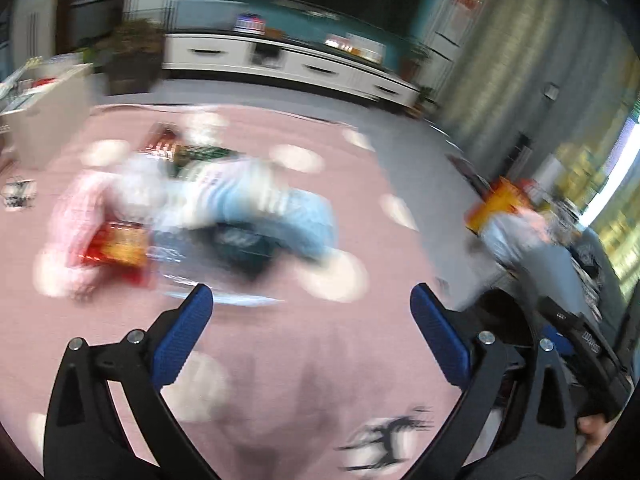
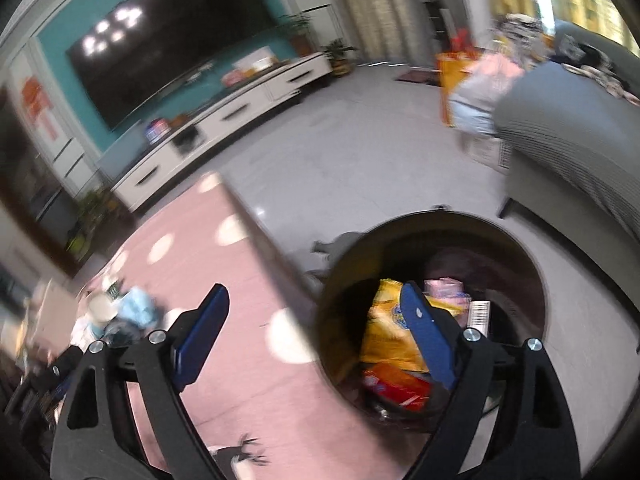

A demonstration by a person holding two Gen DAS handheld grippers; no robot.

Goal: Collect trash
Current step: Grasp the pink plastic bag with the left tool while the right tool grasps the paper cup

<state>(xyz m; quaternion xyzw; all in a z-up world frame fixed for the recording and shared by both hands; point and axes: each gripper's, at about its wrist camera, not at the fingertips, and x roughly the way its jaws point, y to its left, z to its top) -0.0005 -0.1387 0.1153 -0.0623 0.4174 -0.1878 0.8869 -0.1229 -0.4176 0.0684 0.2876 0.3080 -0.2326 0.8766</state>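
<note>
Rug lay under your left tool, which stood spread and empty; your right tool was spread and empty too, beside the bin already holding wrappers. Farther out, the litter pile sat on the rug, blurred. You risked a blind grab there, snagging cloth rather than trash.

Bright daylight, heavy motion blur, fisheye-warped edges
</note>
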